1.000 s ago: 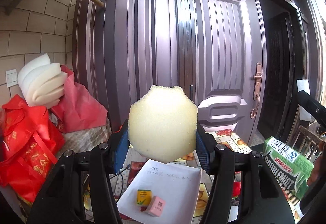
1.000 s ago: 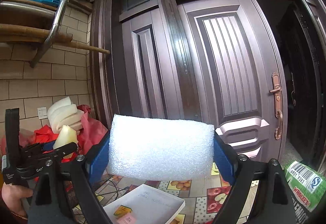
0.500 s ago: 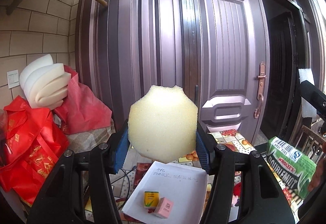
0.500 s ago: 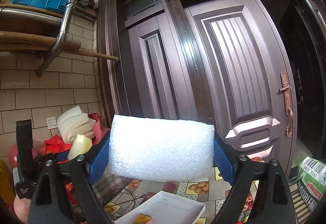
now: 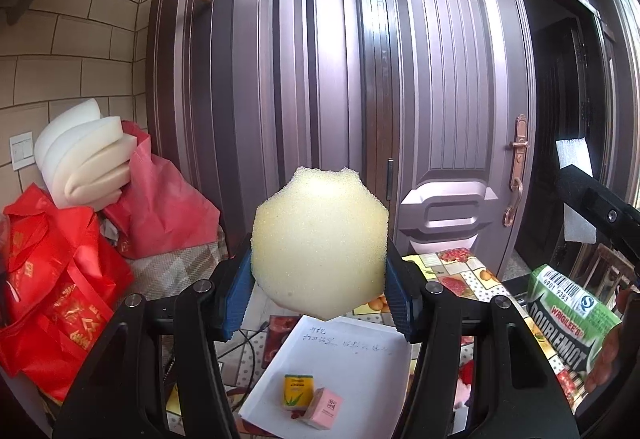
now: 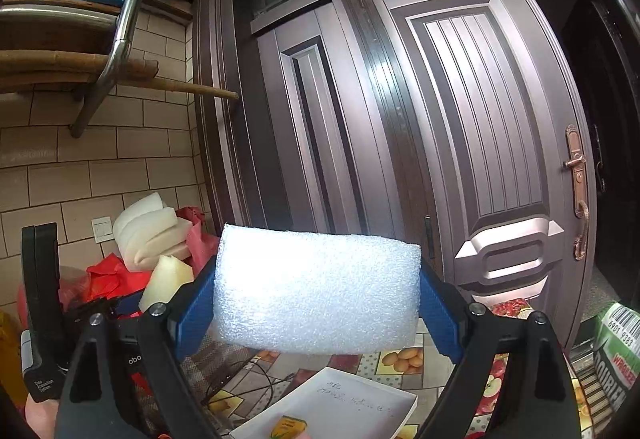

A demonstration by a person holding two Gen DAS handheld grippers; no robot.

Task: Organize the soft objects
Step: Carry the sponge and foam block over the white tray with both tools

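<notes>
While the left gripper (image 5: 319, 291) clamps a yellow sponge (image 5: 319, 244) between its fingers, the right gripper (image 6: 318, 313) grips a white foam block (image 6: 317, 286), both raised above the worktop (image 6: 384, 359) facing a door (image 5: 452, 111).

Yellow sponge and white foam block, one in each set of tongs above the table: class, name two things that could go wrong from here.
1. The yellow sponge is pinched only at its two sides by the left tongs; being soft, it could squash and slip out onto the white tray with its two small boxes.
2. The white foam block fills the right tongs view, hiding what lies ahead, so it might bump the left tongs close beside it.
</notes>
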